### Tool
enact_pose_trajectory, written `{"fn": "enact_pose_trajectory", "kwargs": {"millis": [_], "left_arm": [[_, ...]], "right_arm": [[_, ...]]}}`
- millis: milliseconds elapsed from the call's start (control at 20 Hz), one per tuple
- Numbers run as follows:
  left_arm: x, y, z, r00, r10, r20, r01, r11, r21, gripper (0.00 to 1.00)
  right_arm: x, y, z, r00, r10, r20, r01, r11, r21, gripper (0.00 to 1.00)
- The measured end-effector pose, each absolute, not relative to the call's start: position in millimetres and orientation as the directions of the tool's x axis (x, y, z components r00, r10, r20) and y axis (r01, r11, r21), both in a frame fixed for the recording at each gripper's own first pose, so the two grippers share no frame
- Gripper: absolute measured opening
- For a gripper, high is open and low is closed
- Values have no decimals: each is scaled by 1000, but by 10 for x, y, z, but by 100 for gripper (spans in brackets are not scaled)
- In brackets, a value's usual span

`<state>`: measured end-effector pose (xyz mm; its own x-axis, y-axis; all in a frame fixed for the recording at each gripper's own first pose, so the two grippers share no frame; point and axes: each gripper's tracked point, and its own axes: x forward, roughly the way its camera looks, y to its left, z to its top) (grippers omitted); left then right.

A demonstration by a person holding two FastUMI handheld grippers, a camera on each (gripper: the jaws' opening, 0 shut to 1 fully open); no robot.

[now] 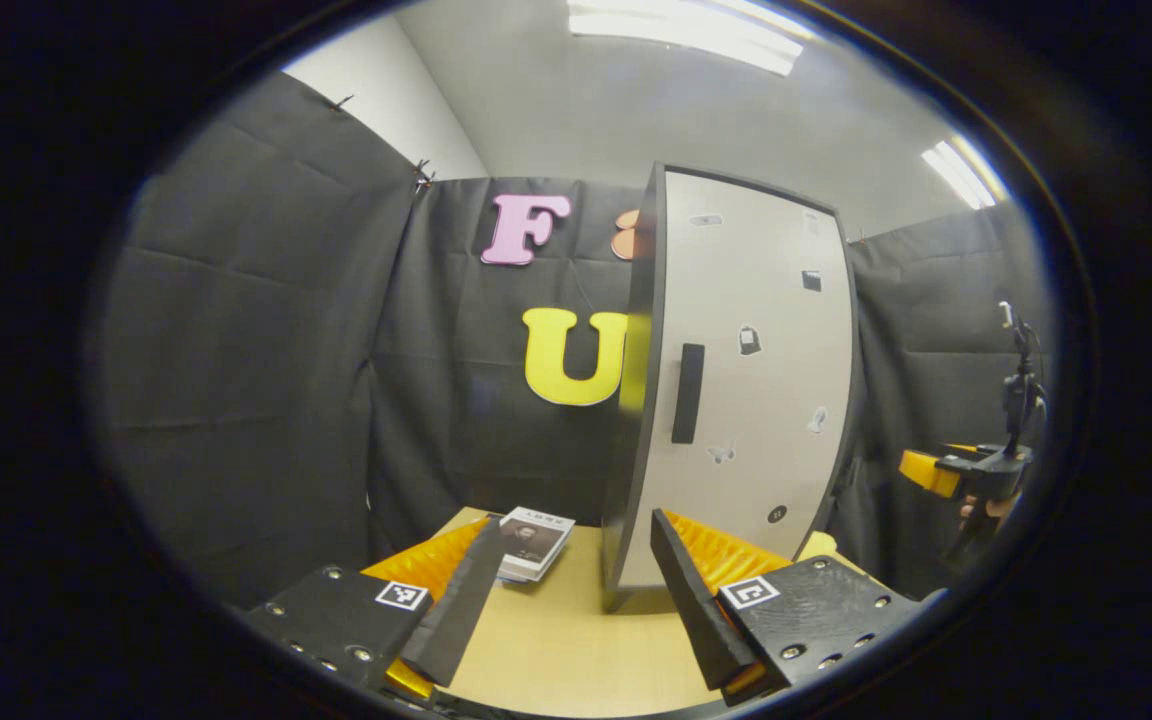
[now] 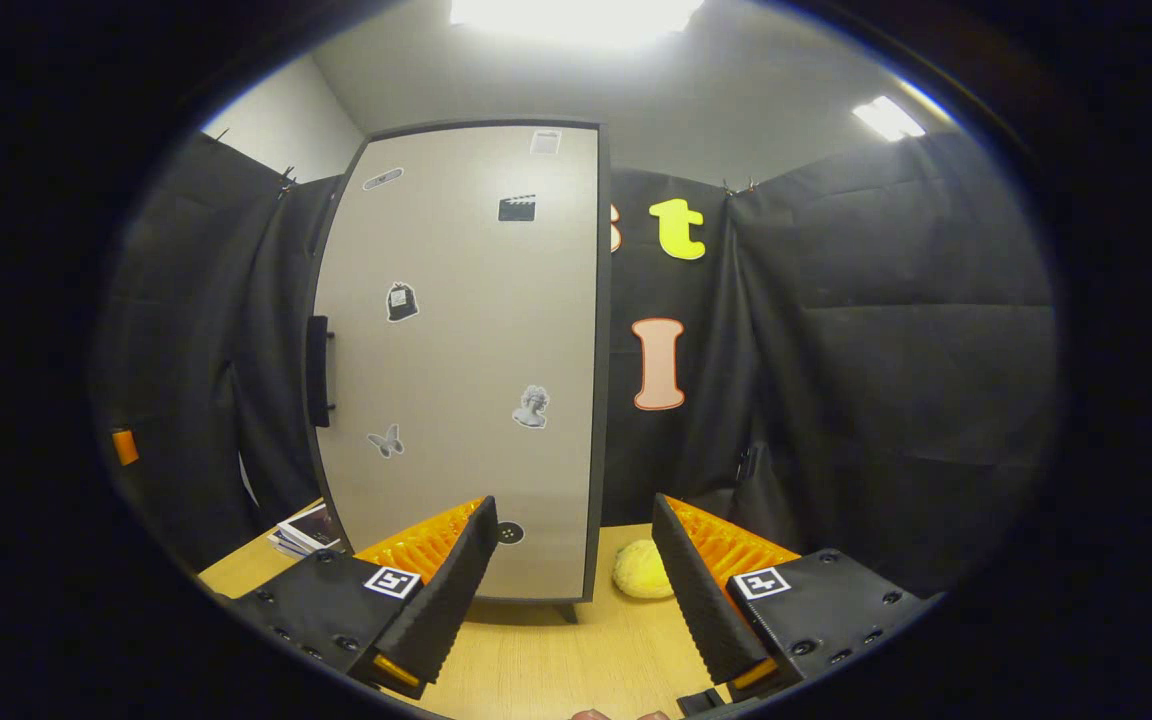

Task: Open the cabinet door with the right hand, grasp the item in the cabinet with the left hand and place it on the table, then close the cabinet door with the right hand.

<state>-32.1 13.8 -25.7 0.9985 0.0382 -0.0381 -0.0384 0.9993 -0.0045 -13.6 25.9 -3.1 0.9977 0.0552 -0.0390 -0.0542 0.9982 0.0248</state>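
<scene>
My left hand-held gripper (image 1: 566,610) stands with its fingers spread wide and nothing between them, above bare worktop (image 1: 556,650); my right hand-held gripper (image 2: 571,590) is likewise wide open and empty, facing the cabinet door (image 2: 466,360). The door is shut flat against the cabinet, its dark handle (image 2: 318,370) on the left edge in the right gripper view, untouched. I judge the task to stand either at its very start or at its close. A yellow rounded item (image 2: 642,570) lies on the worktop just beside the cabinet's right lower corner, and a small stack of booklets (image 1: 533,542) sits near the worktop's far edge to the cabinet's left; I cannot tell whether either came from inside. If the start, everything is left: open, retrieve, close. The worktop is pale wood; black cloth walls enclose the booth, with ceiling light panels (image 1: 686,35) above. The other gripper, with a hand beneath it, shows far right in the left gripper view.
</scene>
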Motion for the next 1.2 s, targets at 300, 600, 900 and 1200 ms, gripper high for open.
{"fn": "enact_pose_trajectory", "kwargs": {"millis": [300,600,900,1200], "left_arm": [[-322,166,-397,998,46,-50,-44,998,53,90],[-307,119,-580,997,19,-80,-17,1000,22,89],[-370,266,-718,996,36,-84,-37,999,-3,89],[-548,633,-848,990,99,-102,-100,995,0,90]], "right_arm": [[-226,434,57,994,105,-27,-104,993,50,98],[-115,940,0,981,177,-74,-172,983,68,97],[-10,1669,138,956,282,-74,-269,951,155,97],[200,2302,424,934,356,-23,-351,928,123,93]]}}
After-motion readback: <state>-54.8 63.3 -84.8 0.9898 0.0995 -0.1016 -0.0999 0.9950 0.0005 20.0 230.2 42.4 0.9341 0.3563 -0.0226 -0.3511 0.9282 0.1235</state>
